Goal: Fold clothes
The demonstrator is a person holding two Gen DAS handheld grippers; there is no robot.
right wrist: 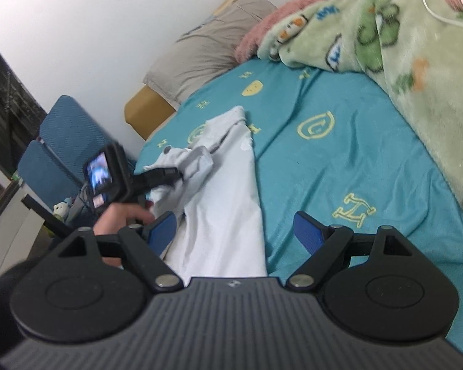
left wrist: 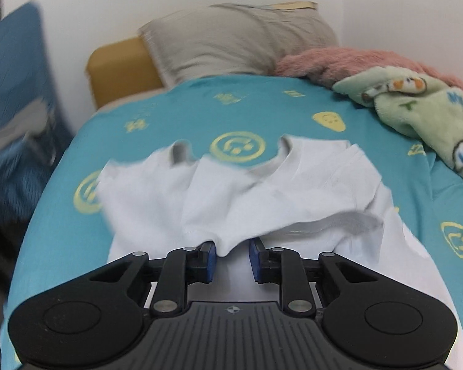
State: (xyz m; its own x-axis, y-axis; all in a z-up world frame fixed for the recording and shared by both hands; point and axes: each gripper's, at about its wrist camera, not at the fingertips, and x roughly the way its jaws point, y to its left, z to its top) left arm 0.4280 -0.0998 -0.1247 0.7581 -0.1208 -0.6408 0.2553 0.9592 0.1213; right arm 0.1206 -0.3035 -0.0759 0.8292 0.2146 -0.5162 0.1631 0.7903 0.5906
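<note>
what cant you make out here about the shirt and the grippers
- Left wrist view: the white shirt's near hem lies behind the left gripper body.
- Left wrist view: blur hides whether the pads pinch the fold between them.
- Right wrist view: the right gripper body cuts off the shirt's lower part; the left gripper's fingertips are buried in cloth.

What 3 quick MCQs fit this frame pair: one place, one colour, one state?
1. Where does the white shirt lie?
A. on the chair
B. on the teal bedsheet
C. on the pillow

2. What colour is the pillow?
A. grey-beige
B. red
C. black

3. How is the right gripper?
A. shut on the shirt
B. out of view
C. open

Answers:
1 B, teal sheet shows all round the shirt.
2 A, the pillow against the wall is grey-beige.
3 C, its blue pads stand wide apart, nothing clamped between them.
</note>
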